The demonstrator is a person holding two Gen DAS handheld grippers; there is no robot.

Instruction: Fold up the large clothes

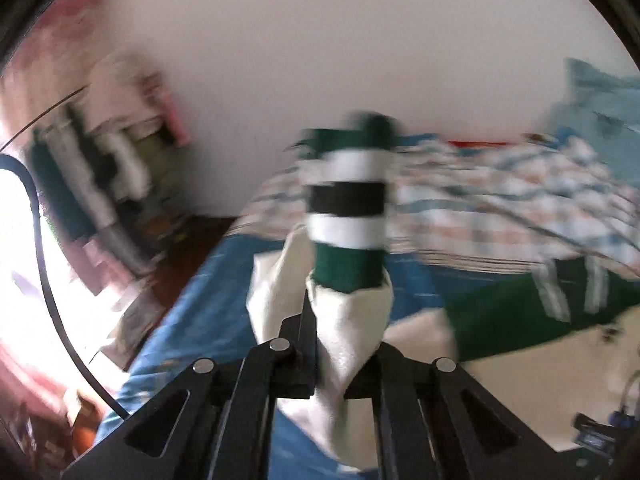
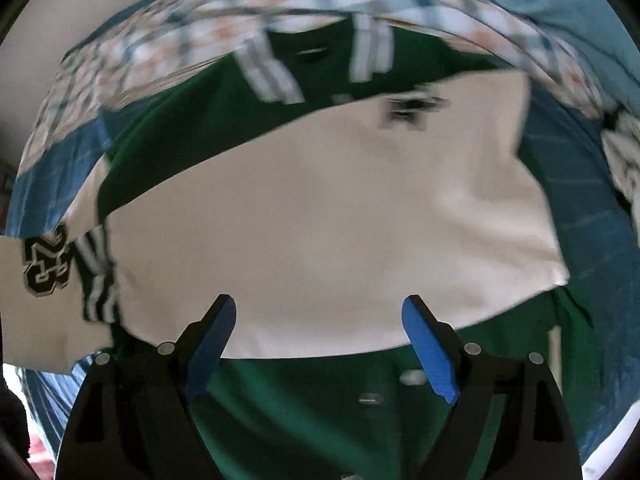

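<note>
Cream sleeve fabric (image 1: 344, 344) is pinched in the left claw (image 1: 340, 360), whose two black fingers are clamped together on it. Out of the cream cloth rises one ribbed cuff (image 1: 348, 204), banded green, white and black, standing upright ahead of the claw with its long axis running straight away from the fingers. The sleeve belongs to one green-and-cream jacket (image 2: 320, 208), which lies spread on the bed. Right of the cuff, in the left wrist view, the jacket's green body shows white stripes. The picture is smeared by motion.

Over the jacket the right claw (image 2: 320, 344) points down with its two blue pads (image 2: 430, 352) well apart and nothing between them; the cream panel lies just beyond the fingertips and green cloth lies under the claw. Left of that panel a second cream sleeve bears one black number patch (image 2: 44, 264), beside a striped band.

Beyond the jacket lies one checked blanket (image 2: 192, 36), bunched along the far edge and touching the green shoulder. A blue bedsheet (image 2: 576, 208) shows on both sides of the jacket. In the left wrist view a white wall (image 1: 320, 60) stands behind the bed, and blurred clutter (image 1: 108, 168) left of it.
</note>
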